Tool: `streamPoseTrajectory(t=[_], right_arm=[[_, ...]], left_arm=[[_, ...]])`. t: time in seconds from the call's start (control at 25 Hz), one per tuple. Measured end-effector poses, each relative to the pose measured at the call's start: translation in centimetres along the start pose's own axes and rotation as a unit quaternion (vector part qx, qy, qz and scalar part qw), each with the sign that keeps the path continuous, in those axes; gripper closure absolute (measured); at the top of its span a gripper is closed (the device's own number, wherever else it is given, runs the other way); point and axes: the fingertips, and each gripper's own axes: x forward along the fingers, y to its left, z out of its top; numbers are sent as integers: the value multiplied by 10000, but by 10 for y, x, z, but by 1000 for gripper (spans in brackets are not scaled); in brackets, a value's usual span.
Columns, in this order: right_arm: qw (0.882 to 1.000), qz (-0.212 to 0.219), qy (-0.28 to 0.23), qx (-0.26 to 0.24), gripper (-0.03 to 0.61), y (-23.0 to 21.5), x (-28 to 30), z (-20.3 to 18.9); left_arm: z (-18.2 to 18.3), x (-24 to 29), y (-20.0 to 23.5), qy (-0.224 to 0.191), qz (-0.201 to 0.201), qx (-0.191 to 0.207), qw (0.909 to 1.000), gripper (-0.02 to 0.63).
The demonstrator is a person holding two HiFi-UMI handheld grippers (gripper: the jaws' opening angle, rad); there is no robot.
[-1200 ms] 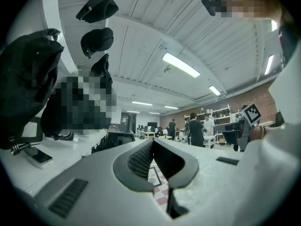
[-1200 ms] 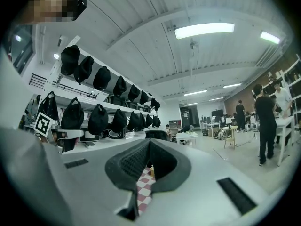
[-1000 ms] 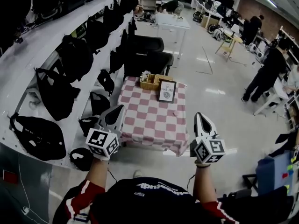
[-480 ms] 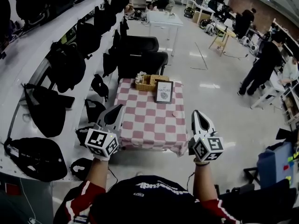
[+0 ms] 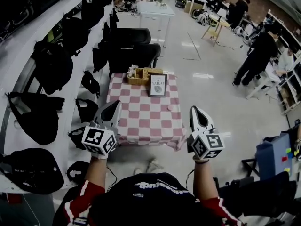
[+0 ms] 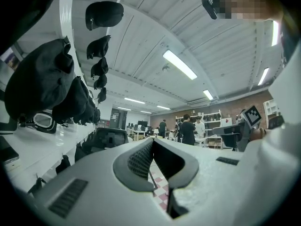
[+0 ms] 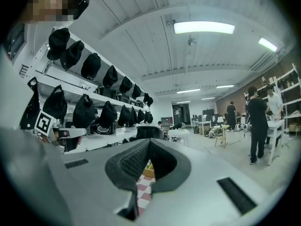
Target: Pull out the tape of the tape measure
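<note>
Your left hand-held gripper (image 5: 114, 106) and right hand-held gripper (image 5: 195, 110), jaws together on nothing, flank the checked table (image 5: 141, 122) at mid-frame, where a small round thing (image 5: 170, 108), maybe the tape measure, lies between their tips below a framed sign (image 5: 157, 84) with unreadable print.

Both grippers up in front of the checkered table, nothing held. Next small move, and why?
Probably bring both forward and down toward the tabletop. The left gripper and right gripper are shut, empty and held level, and the checkered table appears to lie ahead of them and lower. The small round thing near its right side may be the tape measure, but it is too small to tell.
</note>
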Motion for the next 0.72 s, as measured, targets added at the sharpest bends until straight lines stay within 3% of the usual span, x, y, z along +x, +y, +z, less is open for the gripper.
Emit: streamPoseTrajectory(t=[0.72], right_arm=[[9993, 230, -266, -85, 574, -52, 63, 25]], left_arm=[[9, 80, -3, -89, -10, 110, 9999, 609]])
